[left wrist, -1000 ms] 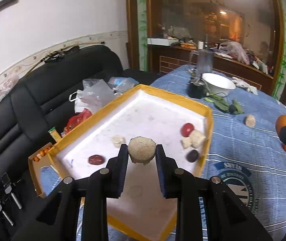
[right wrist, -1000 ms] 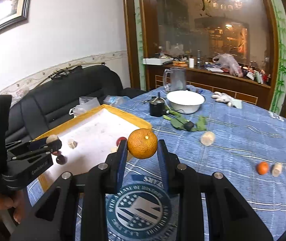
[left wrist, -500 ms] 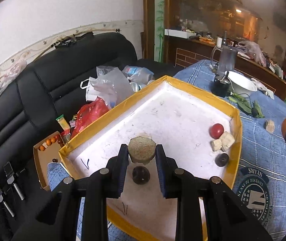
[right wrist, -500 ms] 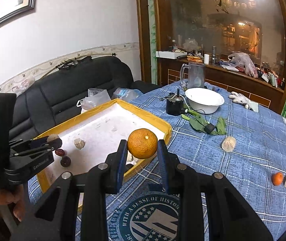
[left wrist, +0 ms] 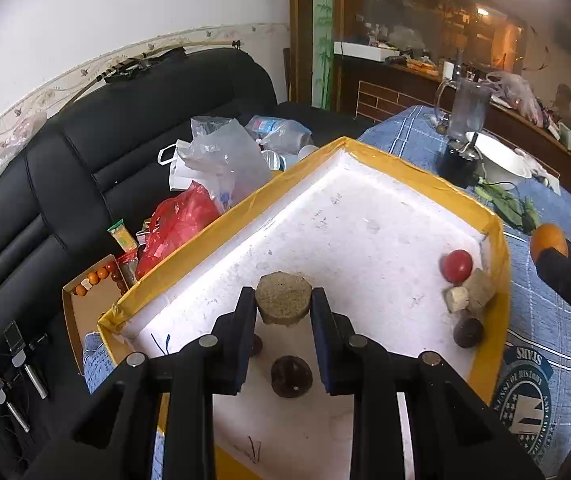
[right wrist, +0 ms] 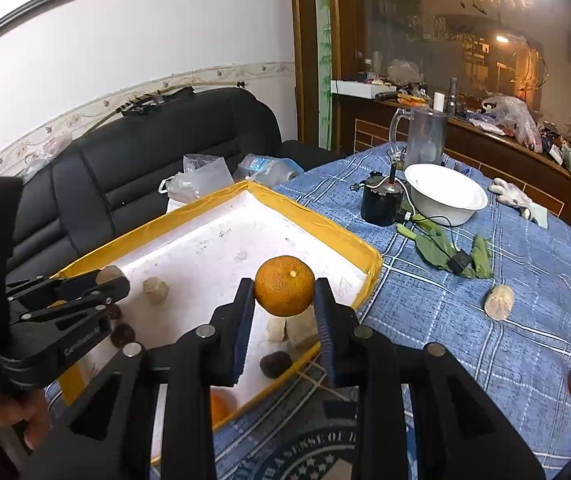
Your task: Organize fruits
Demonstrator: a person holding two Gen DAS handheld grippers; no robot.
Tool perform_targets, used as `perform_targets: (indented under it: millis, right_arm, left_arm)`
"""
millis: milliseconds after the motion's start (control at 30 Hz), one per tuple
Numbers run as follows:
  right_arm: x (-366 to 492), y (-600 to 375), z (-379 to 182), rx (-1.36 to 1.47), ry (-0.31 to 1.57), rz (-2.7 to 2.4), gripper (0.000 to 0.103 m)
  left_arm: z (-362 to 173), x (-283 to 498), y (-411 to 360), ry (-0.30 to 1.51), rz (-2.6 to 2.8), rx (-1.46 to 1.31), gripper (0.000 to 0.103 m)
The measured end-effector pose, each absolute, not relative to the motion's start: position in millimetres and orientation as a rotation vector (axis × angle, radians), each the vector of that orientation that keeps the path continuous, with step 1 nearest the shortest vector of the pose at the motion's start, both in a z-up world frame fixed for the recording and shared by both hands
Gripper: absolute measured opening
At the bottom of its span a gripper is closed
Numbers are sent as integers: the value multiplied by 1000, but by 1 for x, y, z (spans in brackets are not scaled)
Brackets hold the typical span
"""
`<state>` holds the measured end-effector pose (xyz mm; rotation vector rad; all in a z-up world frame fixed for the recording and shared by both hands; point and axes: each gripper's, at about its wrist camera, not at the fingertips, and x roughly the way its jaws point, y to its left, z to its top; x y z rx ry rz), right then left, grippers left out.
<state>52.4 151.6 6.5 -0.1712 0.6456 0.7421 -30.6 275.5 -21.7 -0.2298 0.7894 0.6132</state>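
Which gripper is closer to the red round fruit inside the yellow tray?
Right, probably. The right gripper, holding an orange, hovers over the tray edge beside the red fruit. The left gripper, holding a tan round piece, is over the tray's opposite side.

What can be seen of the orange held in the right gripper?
The orange is small, round and bright, with dimpled peel and a pale spot near its top. The right gripper is shut on it, one jaw pressed to each side. It hangs above the near right corner of the yellow-rimmed white tray, over pale chunks lying there. The left wrist view shows its edge past the tray's right rim.
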Motion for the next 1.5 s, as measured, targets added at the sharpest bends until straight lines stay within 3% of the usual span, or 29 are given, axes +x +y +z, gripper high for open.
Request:
perform_targets:
  millis: [1067, 1100, 1167, 1233, 1400, 1500]
  right_arm:
    - [108, 224, -44, -293, 817, 755, 34]
    - [108, 225, -45, -305, 819, 748, 37]
    - [107, 224, -46, -326, 814, 724, 58]
    - [107, 219, -42, -324, 808, 709, 60]
    - [100, 189, -23, -302, 773, 670, 68]
    - [90, 155, -10, -284, 756, 638, 80]
  left_arm:
    - [-39, -13, 309, 878, 695, -275, 27]
    - [-40, -13, 310, 884, 703, -278, 30]
    - [-40, -14, 312, 892, 727, -285, 47]
    - [-37, -18, 312, 874, 743, -289, 63]
    - [-22, -27, 304, 827, 734, -289, 76]
    - [-13, -30, 293, 801, 711, -279, 79]
